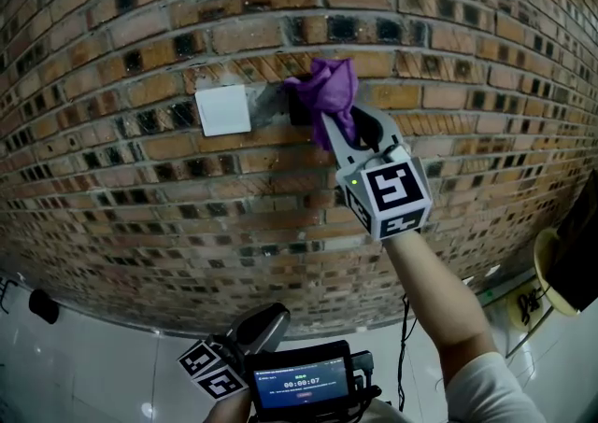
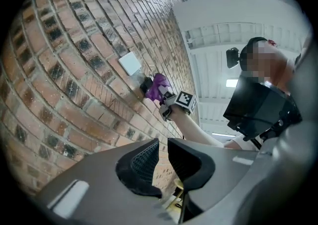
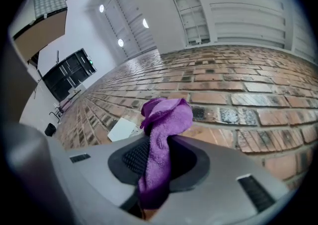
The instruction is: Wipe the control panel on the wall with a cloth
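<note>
On the brick wall hangs a white square control panel [image 1: 222, 110] [image 2: 130, 63] [image 3: 121, 129]. Just to its right sits a small dark box [image 1: 297, 109] [image 2: 145, 86] in a grey mortar patch. My right gripper [image 1: 327, 119] [image 3: 159, 155] is shut on a purple cloth [image 1: 327, 90] [image 3: 164, 119] [image 2: 158, 87]. The bunched cloth presses against the wall over the dark box, right of the white panel. My left gripper [image 1: 266, 323] [image 2: 163, 152] hangs low, away from the wall, its jaws nearly touching with nothing between them.
A small screen device [image 1: 301, 382] sits at the bottom by my left gripper. A black cable [image 1: 404, 346] hangs down the wall below my right arm. A pale round object [image 1: 551, 274] stands at the right edge, and a dark object [image 1: 42, 305] lies on the white floor at left.
</note>
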The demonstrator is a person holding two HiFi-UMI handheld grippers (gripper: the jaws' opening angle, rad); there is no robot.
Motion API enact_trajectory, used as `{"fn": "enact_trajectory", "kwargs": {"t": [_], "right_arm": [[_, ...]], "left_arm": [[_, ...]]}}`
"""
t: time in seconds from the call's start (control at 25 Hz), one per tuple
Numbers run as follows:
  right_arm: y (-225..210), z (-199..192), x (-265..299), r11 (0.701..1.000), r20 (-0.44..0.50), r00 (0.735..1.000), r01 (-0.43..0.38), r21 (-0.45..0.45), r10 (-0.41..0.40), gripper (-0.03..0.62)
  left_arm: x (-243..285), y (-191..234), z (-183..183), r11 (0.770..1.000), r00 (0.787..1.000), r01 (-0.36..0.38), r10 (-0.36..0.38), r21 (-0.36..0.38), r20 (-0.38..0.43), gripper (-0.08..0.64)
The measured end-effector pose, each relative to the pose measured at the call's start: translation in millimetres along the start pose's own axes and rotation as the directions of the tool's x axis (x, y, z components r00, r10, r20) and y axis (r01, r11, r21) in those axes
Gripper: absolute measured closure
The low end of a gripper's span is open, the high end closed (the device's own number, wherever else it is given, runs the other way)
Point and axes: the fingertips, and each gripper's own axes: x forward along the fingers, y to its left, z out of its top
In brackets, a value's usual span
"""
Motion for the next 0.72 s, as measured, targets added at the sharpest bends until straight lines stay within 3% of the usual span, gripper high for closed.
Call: {"fn": "enact_trajectory", "kwargs": {"t": [0.36, 0.72], "right_arm": [[82, 1, 51, 0.984, -0.014, 0.984, -0.177, 0.022, 0.177, 0.494], [77, -10, 61, 0.984, -0.051, 0.983, -0.174, 0.02, 0.175, 0.494]], "left_arm": [[-24, 7, 11, 0.998, 0.998, -0.056, 0.056, 0.002, 0.034, 0.503], [-29, 9, 14, 0.998, 0.996, -0.07, 0.07, 0.001, 0.051, 0.503]]}}
